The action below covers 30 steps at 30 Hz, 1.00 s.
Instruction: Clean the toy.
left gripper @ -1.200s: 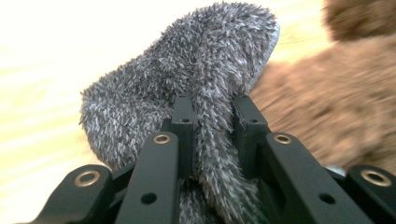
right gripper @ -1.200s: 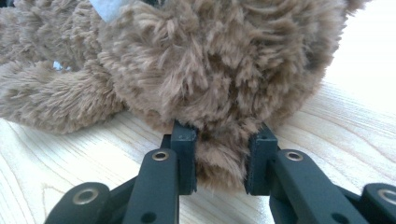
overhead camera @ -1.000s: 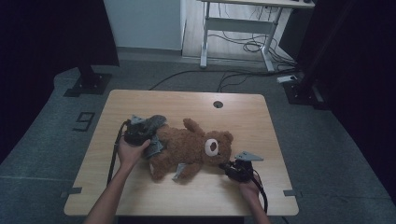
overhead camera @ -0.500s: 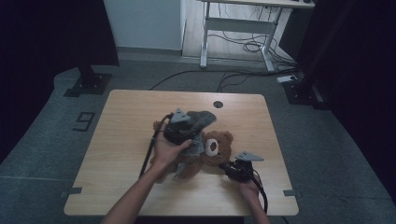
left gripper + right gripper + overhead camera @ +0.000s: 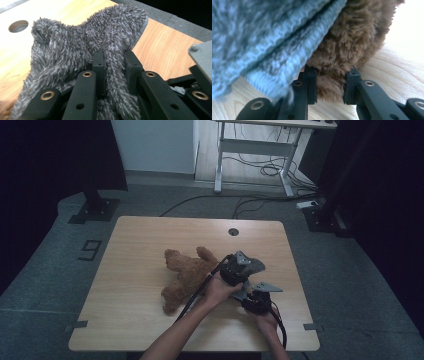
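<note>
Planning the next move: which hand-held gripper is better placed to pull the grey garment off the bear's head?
Left. The left hand-held gripper already pinches the grey garment, while the right hand-held gripper pins the teddy bear, likely anchoring it.

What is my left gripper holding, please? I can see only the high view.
Observer: The left gripper is shut on a fold of fuzzy grey cloth.
Operator: Thank you. And the right one?
Observer: The right gripper pinches brown fur of the bear.
Operator: Is any cloth near it?
Observer: Yes, a grey knit edge lies against the bear, just above the jaws.
</note>
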Available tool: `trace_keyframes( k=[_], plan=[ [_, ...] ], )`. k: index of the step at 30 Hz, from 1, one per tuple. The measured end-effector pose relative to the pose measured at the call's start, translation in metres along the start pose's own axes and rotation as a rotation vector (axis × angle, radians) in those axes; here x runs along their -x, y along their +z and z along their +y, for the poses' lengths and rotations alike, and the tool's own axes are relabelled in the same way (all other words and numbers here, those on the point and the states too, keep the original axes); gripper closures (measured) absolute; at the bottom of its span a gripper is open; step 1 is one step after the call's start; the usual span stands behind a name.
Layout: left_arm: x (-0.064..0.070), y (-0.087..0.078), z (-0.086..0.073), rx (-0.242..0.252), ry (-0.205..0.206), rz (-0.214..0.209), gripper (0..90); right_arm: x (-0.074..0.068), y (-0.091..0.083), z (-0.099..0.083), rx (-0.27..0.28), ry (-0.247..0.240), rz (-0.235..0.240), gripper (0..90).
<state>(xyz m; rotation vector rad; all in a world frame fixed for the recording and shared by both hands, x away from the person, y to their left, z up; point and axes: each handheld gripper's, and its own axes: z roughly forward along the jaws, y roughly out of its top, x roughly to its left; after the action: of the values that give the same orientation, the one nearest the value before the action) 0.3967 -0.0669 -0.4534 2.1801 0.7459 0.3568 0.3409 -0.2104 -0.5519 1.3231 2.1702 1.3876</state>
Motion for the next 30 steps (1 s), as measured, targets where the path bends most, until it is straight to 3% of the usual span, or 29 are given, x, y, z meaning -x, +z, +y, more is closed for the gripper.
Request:
trace_keyframes(
  k=[3,11,13,15,18,20,26,30],
  plan=[
    [-0.004,-0.003,0.001,-0.006,0.003,0.026,74.8,-0.001,0.0,0.0,0.006,0.001,-0.002,70.3],
    [-0.035,-0.015,0.0,0.012,-0.078,0.06,74.7,-0.001,0.0,0.0,0.007,0.004,-0.003,70.4],
    [-0.048,-0.019,-0.003,0.001,-0.103,0.082,74.8,-0.001,0.001,0.0,0.007,0.005,-0.002,70.4],
    [-0.06,-0.019,-0.01,-0.036,-0.096,0.133,75.2,-0.001,0.001,0.0,0.004,0.007,-0.002,70.4],
    [-0.075,-0.021,-0.022,-0.066,-0.133,0.14,75.5,-0.001,0.001,0.0,0.003,0.009,-0.004,70.4],
    [-0.082,-0.024,-0.03,-0.052,-0.166,0.116,75.5,-0.001,0.001,0.0,0.003,0.011,-0.002,70.4],
    [-0.076,-0.039,-0.032,-0.012,-0.143,0.096,75.5,-0.003,0.003,0.0,-0.011,0.005,-0.007,70.5],
    [-0.062,-0.052,-0.022,0.058,-0.131,0.042,75.5,-0.003,0.003,0.0,-0.011,0.008,-0.006,70.4]
  ],
)
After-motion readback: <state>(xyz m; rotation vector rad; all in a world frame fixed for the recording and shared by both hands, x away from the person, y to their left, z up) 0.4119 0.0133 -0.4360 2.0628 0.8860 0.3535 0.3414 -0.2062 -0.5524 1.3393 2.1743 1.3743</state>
